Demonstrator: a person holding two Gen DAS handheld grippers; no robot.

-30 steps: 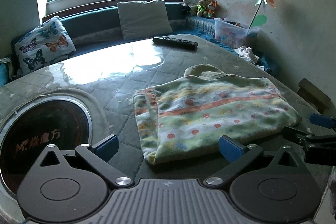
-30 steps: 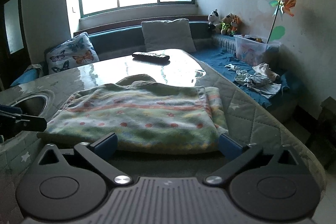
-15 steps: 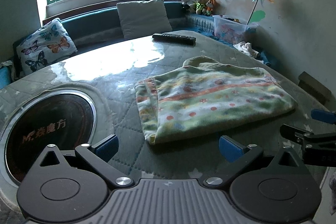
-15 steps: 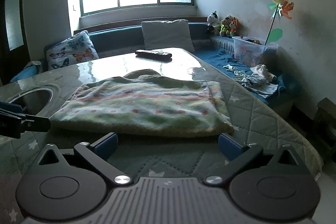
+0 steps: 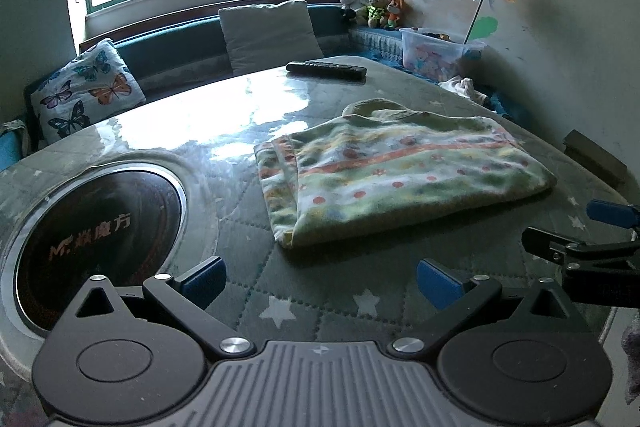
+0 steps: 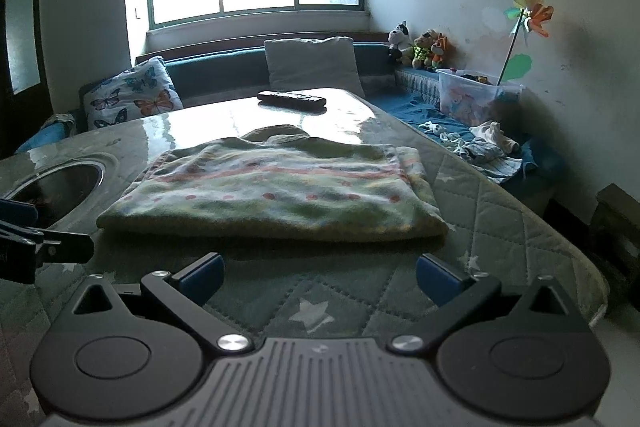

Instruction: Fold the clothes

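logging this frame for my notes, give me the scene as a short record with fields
garment: folded patterned fleece top, lying flat on the quilted table
left gripper: jaws open, empty, short of the garment's near edge
right gripper: jaws open, empty, short of the garment
also on table: remote control at the far end, round inset cooktop
fold state: looks finished

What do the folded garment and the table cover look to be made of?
Folded garment: seemingly soft fleece or terry, matte; its printed pattern looks fuzzy and napped. Table cover: quilted fabric with stitched diamonds and stars, probably under a clear glossy sheet, since the far end mirrors the window.
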